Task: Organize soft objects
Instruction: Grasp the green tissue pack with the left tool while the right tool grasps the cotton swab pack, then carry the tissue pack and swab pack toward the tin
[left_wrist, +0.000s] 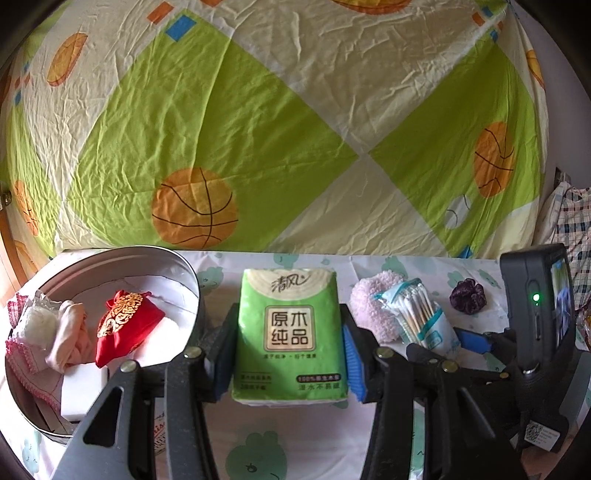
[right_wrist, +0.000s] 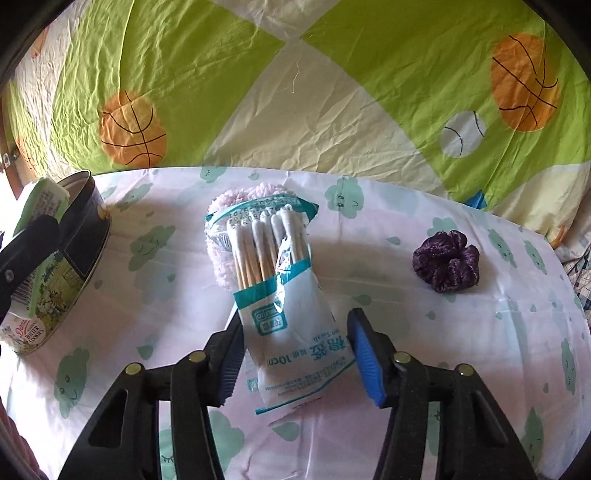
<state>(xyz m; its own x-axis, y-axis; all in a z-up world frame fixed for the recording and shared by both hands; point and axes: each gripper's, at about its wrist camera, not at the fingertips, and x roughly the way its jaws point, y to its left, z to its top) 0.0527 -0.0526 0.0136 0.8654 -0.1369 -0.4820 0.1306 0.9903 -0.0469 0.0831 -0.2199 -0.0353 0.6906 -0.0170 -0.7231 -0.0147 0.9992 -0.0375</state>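
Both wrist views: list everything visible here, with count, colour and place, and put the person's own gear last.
Tissue pack: one, green and cream, clamped between the left gripper's pads.
Cotton swab bag: one, white and teal, on the cloth, leaning on the pink item.
Fluffy pink item: one, pale pink, behind the swab bag.
Scrunchie: one, dark purple, on the cloth to the right.
Cookie tin: one, round, metal, at left.
Red pouch: one, red with gold, in the tin.
Pink and white fabrics: several, in the tin.
Tablecloth: one, white with green prints.
Bedsheet: one, green and cream, basketballs.
Left gripper: black, blue pads.
Right gripper: black, blue pads, straddling the swab bag.
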